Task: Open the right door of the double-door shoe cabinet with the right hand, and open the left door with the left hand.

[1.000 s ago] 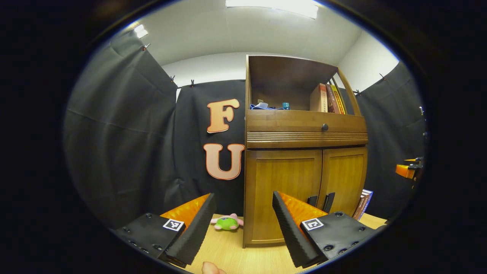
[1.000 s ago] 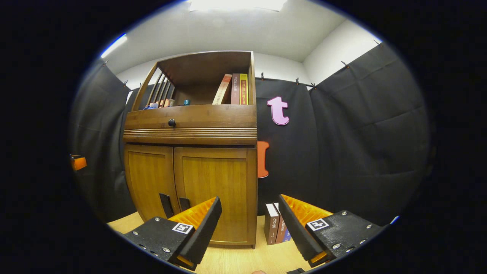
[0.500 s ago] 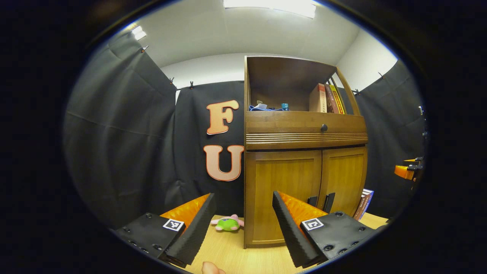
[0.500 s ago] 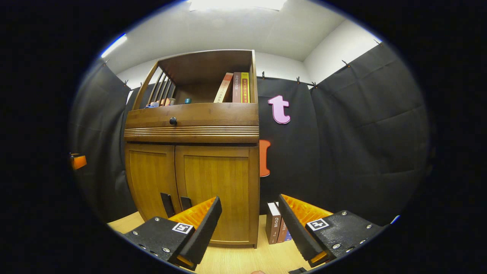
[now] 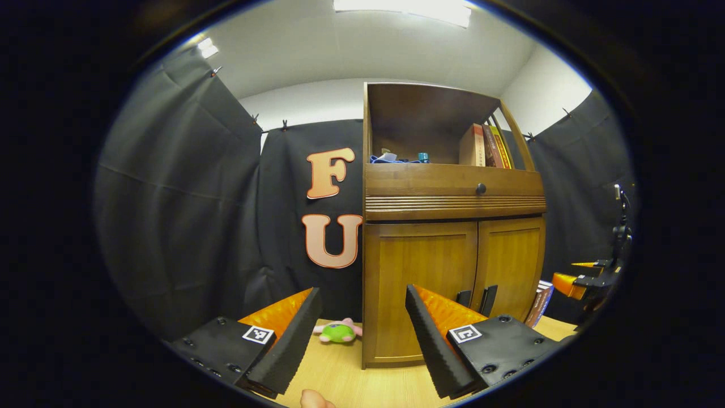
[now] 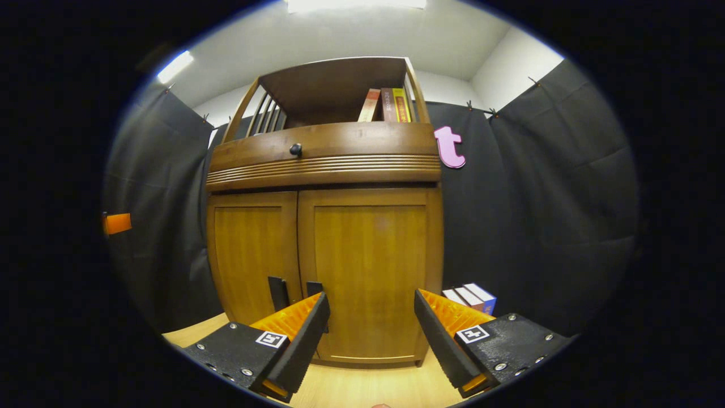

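Wooden shoe cabinet (image 6: 323,249) stands on a light wood floor (image 6: 351,388) against the black cloth wall, both doors closed. Right door (image 6: 368,277) and left door (image 6: 252,255) meet at the centre, each with a dark vertical handle low down: right handle (image 6: 314,289), left handle (image 6: 277,293). Drawer with a round knob (image 6: 295,149) above the doors; open shelf on top holds books (image 6: 388,105).

Right gripper (image 6: 368,334) hangs just before the right door, fingers apart, nothing between them. Left gripper (image 5: 359,331) fingers apart too, off the cabinet's left corner.

Left gripper view adds a green plush toy (image 5: 338,331) on the floor left of the cabinet. Right gripper view adds books on the floor (image 6: 470,294) right of it.
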### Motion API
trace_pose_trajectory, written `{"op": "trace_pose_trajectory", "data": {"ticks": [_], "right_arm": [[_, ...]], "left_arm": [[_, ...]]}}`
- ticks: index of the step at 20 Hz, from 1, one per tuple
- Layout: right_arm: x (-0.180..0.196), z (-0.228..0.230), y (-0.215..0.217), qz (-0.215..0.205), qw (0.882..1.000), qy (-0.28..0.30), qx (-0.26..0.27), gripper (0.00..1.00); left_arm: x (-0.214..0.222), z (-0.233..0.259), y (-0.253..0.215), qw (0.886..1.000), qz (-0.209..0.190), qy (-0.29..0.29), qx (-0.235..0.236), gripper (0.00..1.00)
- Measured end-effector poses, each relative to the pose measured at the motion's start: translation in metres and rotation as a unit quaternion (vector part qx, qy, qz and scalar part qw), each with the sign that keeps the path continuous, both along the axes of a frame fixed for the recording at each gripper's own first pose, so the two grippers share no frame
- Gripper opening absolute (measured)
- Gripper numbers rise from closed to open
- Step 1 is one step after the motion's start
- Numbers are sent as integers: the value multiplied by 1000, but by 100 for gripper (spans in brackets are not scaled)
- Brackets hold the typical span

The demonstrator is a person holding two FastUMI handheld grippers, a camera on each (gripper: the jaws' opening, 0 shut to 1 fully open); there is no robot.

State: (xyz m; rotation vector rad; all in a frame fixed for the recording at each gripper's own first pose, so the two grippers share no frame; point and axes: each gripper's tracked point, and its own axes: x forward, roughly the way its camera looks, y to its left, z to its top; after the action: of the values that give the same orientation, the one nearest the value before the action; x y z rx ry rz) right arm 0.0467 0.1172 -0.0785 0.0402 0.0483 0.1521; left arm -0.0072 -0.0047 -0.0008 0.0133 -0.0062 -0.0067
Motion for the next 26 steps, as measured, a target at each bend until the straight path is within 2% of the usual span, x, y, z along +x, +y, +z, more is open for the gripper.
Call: {"op": "trace_pose_trajectory", "data": {"ticks": [4,9,14,19,22,23,24,26], "right_arm": [[28,-35,42,23,1000,18,5,93],[68,-73,76,26,999,24,-19,93],[102,-96,97,23,999,37,-18,93],[127,-111,99,7,999,42,-18,81],[134,-115,103,7,999,47,-15,73],[135,-116,103,4,999,48,-16,82],[136,-115,105,6,999,47,-15,58],[138,-116,107,6,999,47,-15,60]], "left_arm": [[-2,-4,12,1000,13,2,4,95],[-4,-9,25,1000,21,9,12,95],[-7,-9,41,999,40,3,19,97],[-8,-16,52,999,51,5,15,94],[-6,-19,55,998,55,6,13,97],[-5,-19,56,998,57,6,14,98],[-5,-20,56,998,59,6,14,98],[-6,-20,58,998,59,5,17,96]]}}
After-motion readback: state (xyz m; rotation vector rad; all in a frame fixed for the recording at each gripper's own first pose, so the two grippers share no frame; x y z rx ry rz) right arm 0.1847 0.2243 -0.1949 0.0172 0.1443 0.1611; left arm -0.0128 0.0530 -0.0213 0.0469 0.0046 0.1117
